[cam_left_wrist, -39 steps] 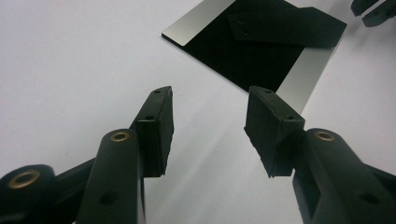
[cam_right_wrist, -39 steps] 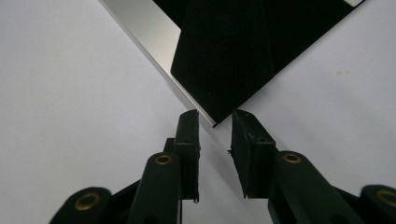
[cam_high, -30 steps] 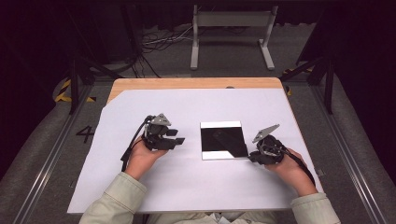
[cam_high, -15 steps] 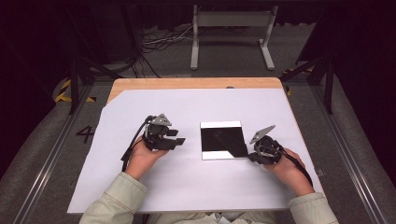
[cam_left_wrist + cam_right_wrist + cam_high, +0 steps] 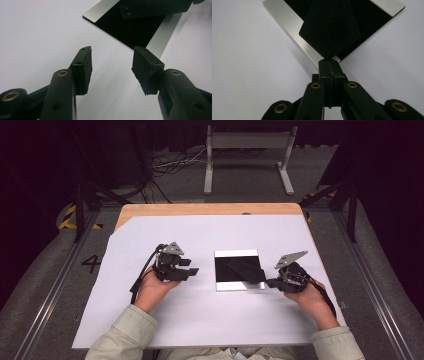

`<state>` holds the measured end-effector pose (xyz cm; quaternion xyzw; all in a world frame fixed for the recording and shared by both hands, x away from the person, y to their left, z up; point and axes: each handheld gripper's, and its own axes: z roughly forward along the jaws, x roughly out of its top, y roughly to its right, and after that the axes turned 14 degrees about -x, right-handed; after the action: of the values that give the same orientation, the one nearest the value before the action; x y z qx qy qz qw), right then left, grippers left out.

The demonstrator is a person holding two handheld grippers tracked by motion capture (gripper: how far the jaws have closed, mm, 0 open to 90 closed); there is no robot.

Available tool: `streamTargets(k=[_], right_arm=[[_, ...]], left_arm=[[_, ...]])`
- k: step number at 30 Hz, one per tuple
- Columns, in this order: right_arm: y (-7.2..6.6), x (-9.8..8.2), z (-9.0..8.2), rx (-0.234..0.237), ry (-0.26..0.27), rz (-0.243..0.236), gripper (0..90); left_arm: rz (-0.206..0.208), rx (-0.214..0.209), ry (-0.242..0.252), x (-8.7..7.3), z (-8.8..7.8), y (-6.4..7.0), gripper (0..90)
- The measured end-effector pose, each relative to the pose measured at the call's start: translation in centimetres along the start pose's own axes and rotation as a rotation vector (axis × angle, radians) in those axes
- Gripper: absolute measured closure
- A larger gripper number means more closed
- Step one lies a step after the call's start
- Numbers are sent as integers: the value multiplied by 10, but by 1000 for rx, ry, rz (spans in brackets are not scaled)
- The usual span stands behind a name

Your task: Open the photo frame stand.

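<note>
From the high view: a square flat plate [image 5: 225, 272], glossy black with silvery bands at its far and near edges, lies at the middle of the white sheet-covered table [image 5: 200, 320]. The left gripper [image 5: 194, 270] rests on the sheet just left of the plate, apart from it, its jaws pointing right towards it; it looks parked there, ready to steady that side. The right gripper [image 5: 267, 281] comes in from the right, tips down at the plate's near right corner; a dark strip [image 5: 245, 270] runs from those tips across the black face.

Over to the left gripper view: the left gripper [image 5: 112, 67] has its jaws standing well apart with bare white sheet between the pads and nothing in them. The plate [image 5: 130, 30] lies ahead, one corner towards the camera, and a black bar with two small holes [image 5: 155, 7] shows over its far part.

Now the right gripper view: the right gripper [image 5: 329, 62] has its jaws pressed together, having just been closing. The tips sit right at the plate's [image 5: 287, 20] silvery corner, probably to catch the edge where it is easiest to lift. A dark pointed shape [image 5: 329, 30] spreads from the tips over the black face; whether it is a thin sheet nipped between the pads or the gripper mirrored in the gloss, I cannot tell.
</note>
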<state>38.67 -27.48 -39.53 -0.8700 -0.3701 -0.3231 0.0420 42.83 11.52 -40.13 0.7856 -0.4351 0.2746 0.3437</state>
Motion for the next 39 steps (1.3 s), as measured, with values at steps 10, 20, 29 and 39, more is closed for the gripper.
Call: streamTargets(k=[10, 20, 29, 39], right_arm=[[3, -1, -9, 23, 181, 77, 899], [3, -1, -12, 54, 304, 148, 898], [1, 1, -16, 69, 340, 148, 899], [2, 2, -22, 43, 353, 137, 898]], left_arm=[[16, -9, -15, 1, 6, 3, 507], [28, -5, -1, 1, 7, 5, 488], [28, -5, -7, 0, 8, 5, 488], [30, -5, -5, 0, 8, 4, 486]])
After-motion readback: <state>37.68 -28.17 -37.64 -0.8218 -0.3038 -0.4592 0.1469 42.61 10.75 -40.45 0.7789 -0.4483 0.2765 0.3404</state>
